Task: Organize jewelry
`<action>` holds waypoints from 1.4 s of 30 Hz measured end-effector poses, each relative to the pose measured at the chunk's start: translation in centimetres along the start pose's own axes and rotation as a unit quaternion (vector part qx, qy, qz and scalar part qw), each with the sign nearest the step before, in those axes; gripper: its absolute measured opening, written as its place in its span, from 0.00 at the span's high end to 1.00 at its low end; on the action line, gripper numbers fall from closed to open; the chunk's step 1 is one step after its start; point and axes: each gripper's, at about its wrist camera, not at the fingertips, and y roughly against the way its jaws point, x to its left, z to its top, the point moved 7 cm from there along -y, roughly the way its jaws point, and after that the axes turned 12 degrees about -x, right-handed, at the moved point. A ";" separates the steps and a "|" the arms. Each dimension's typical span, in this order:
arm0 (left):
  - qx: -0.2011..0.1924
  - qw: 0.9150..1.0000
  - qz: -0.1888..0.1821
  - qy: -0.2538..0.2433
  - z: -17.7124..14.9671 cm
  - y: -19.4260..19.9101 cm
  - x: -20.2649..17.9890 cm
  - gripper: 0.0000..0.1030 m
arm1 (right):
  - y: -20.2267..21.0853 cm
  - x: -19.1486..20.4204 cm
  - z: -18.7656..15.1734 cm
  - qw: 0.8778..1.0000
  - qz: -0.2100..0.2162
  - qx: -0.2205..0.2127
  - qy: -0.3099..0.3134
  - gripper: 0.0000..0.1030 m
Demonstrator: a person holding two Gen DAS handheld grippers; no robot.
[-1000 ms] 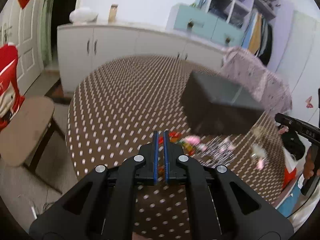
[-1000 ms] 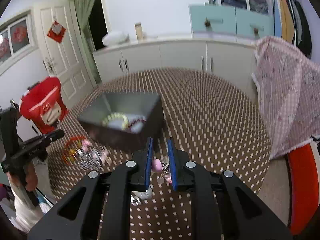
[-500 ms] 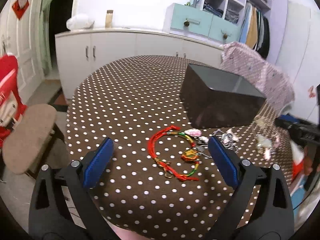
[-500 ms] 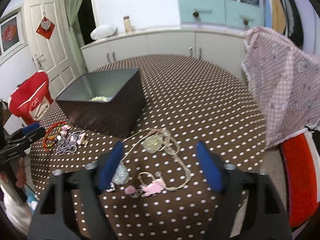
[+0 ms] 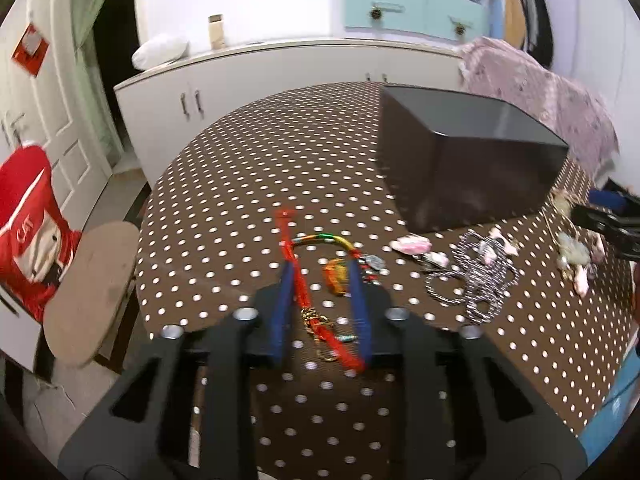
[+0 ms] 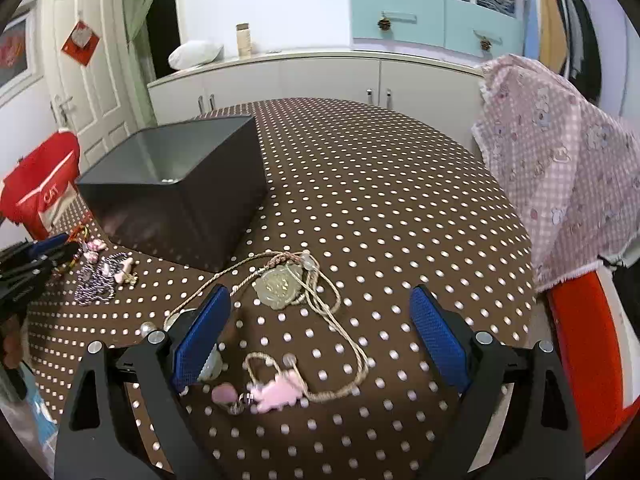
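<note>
A red and multicoloured cord bracelet (image 5: 304,276) lies on the dotted table. My left gripper (image 5: 320,280) is low over it, fingers partly closed on either side of the cord with a gap between them. A black box (image 5: 464,160) stands behind; it also shows in the right wrist view (image 6: 180,184). My right gripper (image 6: 320,332) is wide open above a beige cord necklace with a pale jade pendant (image 6: 280,284) and a pink charm (image 6: 276,392). A black-white beaded piece (image 5: 476,276) lies between the two piles.
The brown polka-dot table (image 6: 380,200) is round, with its edge close in front. A pink cloth-draped chair (image 6: 560,168) stands right, a stool (image 5: 88,288) and a red bag (image 5: 24,216) left. White cabinets (image 6: 320,80) line the back wall.
Both grippers were shut a second ago, then opened wide. My left gripper has since dropped over the red bracelet and narrowed around it. My right gripper stays wide open above the necklace.
</note>
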 end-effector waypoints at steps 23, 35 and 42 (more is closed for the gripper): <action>-0.092 0.992 -0.058 0.057 5.2 3.7 -0.7 0.89 | 4.2 0.4 4.3 0.997 0.044 -0.064 -0.006 0.79; -0.156 0.982 -0.099 0.040 10.2 5.7 -3.8 0.89 | 8.0 1.9 11.9 0.986 0.074 -0.149 0.001 0.79; -0.173 0.978 -0.114 0.035 12.5 5.9 -4.9 0.89 | 8.7 3.5 15.3 0.979 0.095 -0.180 0.016 0.79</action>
